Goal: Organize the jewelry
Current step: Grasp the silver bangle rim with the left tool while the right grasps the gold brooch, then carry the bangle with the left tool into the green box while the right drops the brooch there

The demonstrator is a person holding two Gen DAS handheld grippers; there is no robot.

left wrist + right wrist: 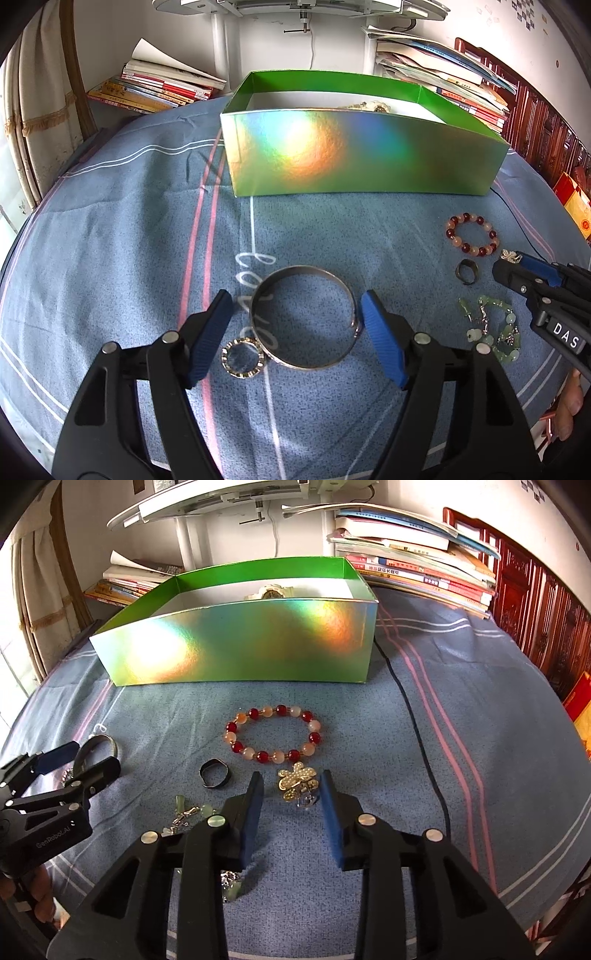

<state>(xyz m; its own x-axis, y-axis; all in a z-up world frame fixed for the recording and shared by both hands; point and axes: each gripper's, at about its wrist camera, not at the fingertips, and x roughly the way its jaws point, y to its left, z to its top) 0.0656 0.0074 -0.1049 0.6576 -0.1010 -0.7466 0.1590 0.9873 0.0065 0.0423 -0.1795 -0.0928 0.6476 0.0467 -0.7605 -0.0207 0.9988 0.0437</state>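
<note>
Jewelry lay spread on the blue bed cover (pixel 110 240), ready to go into the shiny green box (pixel 362 155) near the top of both frames, where a watch (pixel 271 592) already sat. The left tool (pixel 297 314) was spread wide around the silver bangle (pixel 303 317), low in the frame, not squeezing it. The right tool (pixel 291 792) stood partly open on both sides of the gold flower pin (pixel 297 779), apart from it. A bead bracelet (pixel 273 734) waited just above.
</note>
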